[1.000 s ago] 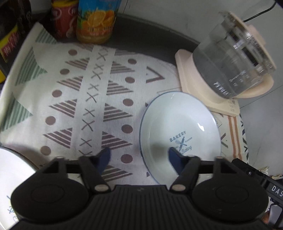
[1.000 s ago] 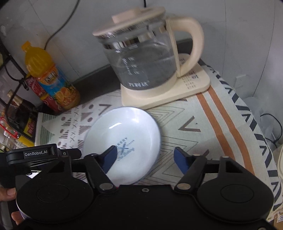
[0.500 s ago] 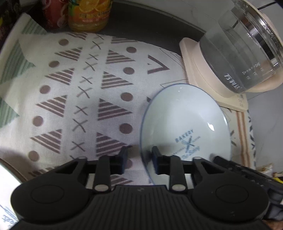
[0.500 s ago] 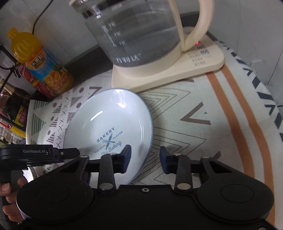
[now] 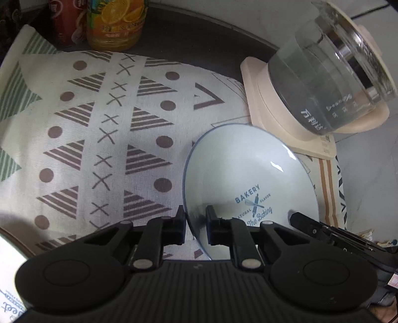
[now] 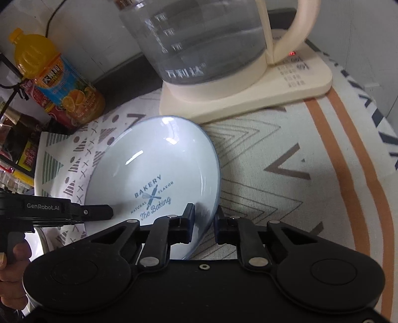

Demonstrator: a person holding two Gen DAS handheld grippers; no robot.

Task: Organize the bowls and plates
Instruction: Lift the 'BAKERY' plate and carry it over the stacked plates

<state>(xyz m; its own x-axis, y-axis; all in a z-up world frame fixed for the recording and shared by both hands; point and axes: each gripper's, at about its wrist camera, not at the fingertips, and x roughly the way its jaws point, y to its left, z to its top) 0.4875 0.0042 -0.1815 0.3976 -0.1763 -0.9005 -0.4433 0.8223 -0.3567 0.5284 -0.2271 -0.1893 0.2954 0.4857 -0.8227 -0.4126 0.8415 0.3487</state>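
A white plate [image 5: 243, 174] with a thin blue rim and a blue "BAKERY" print lies on the patterned cloth; it also shows in the right wrist view [image 6: 154, 174]. My left gripper [image 5: 195, 223] is shut on the plate's near left rim. My right gripper [image 6: 204, 221] is shut on its near right rim. Each gripper shows at the edge of the other's view. Part of another white dish [image 5: 10, 285] shows at the left wrist view's bottom left.
A glass kettle [image 6: 206, 42] on a cream base [image 6: 286, 82] stands just behind the plate. An orange juice bottle [image 6: 57, 77] and a red can [image 5: 62, 22] stand at the back left. The patterned cloth [image 5: 87, 139] covers the table.
Both grippers have moved in to the plate and shut from wide open onto its near rim, left on the left side, right on the right side.
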